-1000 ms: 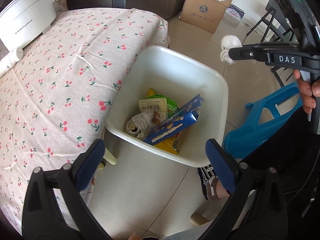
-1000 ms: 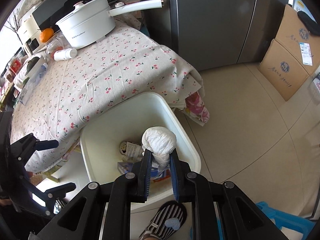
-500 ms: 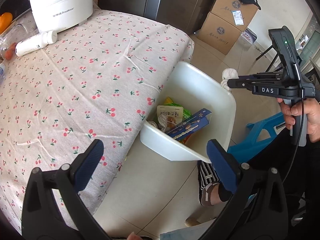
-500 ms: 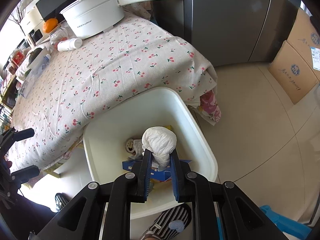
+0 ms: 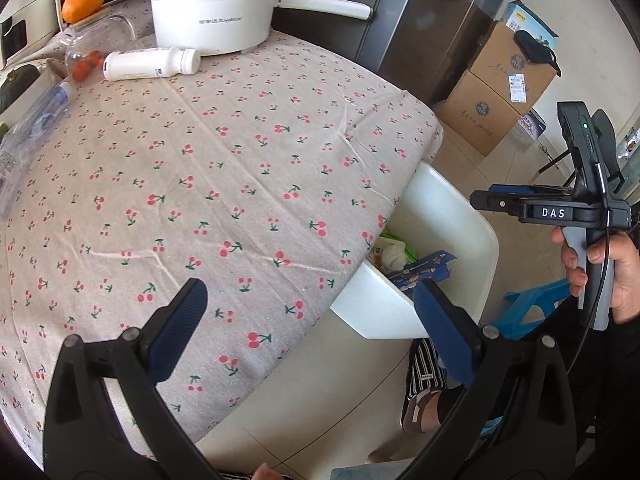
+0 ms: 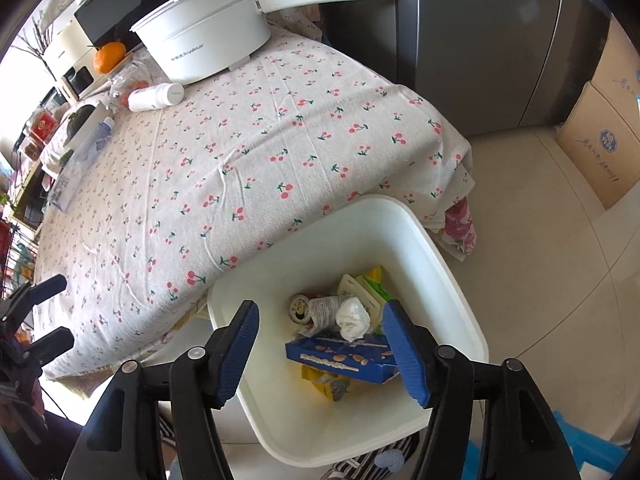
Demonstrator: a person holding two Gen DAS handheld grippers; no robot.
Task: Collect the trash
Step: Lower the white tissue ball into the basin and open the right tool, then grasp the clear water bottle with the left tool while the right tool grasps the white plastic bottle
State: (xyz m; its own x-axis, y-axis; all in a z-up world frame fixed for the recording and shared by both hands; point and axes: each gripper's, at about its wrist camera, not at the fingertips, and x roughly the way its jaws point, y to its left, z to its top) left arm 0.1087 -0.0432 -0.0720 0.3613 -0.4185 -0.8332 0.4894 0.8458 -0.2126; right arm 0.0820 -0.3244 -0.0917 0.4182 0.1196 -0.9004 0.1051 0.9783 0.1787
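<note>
A white plastic trash bin (image 6: 456,292) stands on the floor by the table's corner; it also shows in the left wrist view (image 5: 476,236). In it lie a crumpled white paper wad (image 6: 352,320), a blue snack box (image 6: 340,354), a can and wrappers. My right gripper (image 6: 326,354) is open and empty just above the bin; it also shows from the side in the left wrist view (image 5: 486,200). My left gripper (image 5: 312,332) is open and empty over the table's front edge, left of the bin.
The table has a cherry-print cloth (image 5: 200,184). At its far side stand a white electric pot (image 5: 216,12), a white bottle (image 5: 152,66), an orange (image 5: 82,2) and a clear plastic bottle (image 5: 36,120). Cardboard boxes (image 5: 496,92) and a blue stool (image 5: 528,308) stand on the floor.
My right gripper has opened and the white paper wad has dropped into the bin. My left gripper has swung left, away from the bin and over the table.
</note>
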